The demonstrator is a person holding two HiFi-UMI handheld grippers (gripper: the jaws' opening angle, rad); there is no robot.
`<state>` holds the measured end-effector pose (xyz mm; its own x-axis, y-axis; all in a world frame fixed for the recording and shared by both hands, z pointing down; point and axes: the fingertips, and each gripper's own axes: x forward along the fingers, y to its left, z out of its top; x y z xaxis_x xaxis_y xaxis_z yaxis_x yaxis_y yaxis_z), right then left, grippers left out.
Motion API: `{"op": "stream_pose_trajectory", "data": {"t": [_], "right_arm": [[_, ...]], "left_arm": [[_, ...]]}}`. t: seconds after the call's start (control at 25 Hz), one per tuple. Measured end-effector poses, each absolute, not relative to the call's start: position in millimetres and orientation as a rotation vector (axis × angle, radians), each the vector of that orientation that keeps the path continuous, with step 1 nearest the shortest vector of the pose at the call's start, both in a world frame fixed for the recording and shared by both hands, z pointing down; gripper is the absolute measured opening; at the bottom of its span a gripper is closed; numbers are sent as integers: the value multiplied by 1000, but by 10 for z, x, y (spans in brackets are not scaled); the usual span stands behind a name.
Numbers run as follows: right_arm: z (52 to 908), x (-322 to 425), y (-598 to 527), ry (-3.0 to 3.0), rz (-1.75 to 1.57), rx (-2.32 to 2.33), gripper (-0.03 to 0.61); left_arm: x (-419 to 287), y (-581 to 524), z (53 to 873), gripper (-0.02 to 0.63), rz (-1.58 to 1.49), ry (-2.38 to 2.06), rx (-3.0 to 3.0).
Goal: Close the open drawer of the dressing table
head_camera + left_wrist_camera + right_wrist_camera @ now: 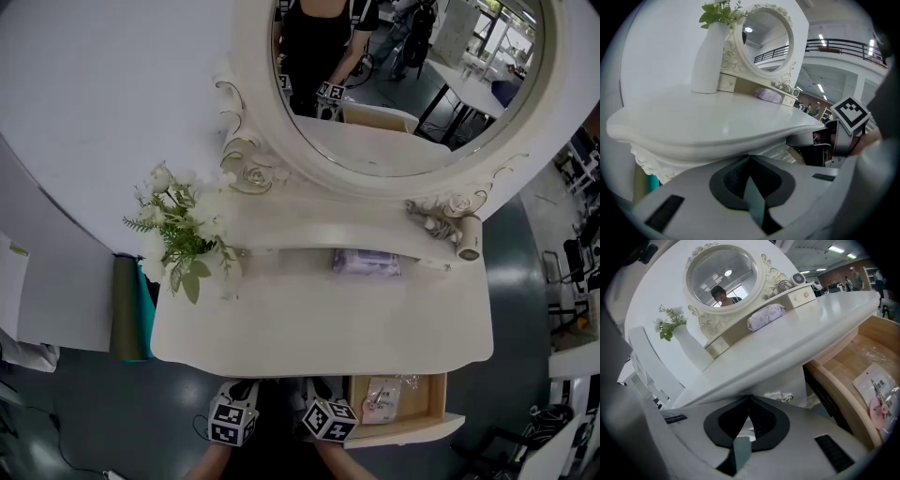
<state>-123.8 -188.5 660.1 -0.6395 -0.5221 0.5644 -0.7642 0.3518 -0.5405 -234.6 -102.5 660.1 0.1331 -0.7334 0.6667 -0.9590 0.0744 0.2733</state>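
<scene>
L gripper (750, 158): jaws pressed together at the tips, nothing btwn them. I hold it low, just under the front lip of the dressing table (309, 323), looking up along the top. R gripper (749, 398): same, jaws closed tip to tip, nothing held, also below the table edge.

In the head view both marker cubes show side by side at the front edge, near the middle. The R one is just beside the drawer (412, 431), at the end nearer the table's middle; can't tell if it touches.

Drawer is pulled out at the table's front right, light wood inside, w/ a clear plastic packet (382, 397) lying flat on its floor.

On the top: a vase of flowers (183, 234), white, at the back left, and a pale purple pack (366, 262) tucked under the shelf at the back centre. The oval mirror (403, 84) in a carved white frame stands above.
</scene>
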Motion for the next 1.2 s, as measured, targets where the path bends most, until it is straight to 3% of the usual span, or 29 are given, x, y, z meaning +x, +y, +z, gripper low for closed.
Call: {"op": "stream_pose_trajectory", "data": {"t": [0.68,1.2], "right_arm": [[6690,-1268,-1955,-2336,1198,1165,29],[6145,-879,-1493,-2408,1341,1256,29]], "left_arm": [[-2211,-1199,6633,8,382,-1625,1744],[-1650,-741,6130,8,209,-1613,1878]]}}
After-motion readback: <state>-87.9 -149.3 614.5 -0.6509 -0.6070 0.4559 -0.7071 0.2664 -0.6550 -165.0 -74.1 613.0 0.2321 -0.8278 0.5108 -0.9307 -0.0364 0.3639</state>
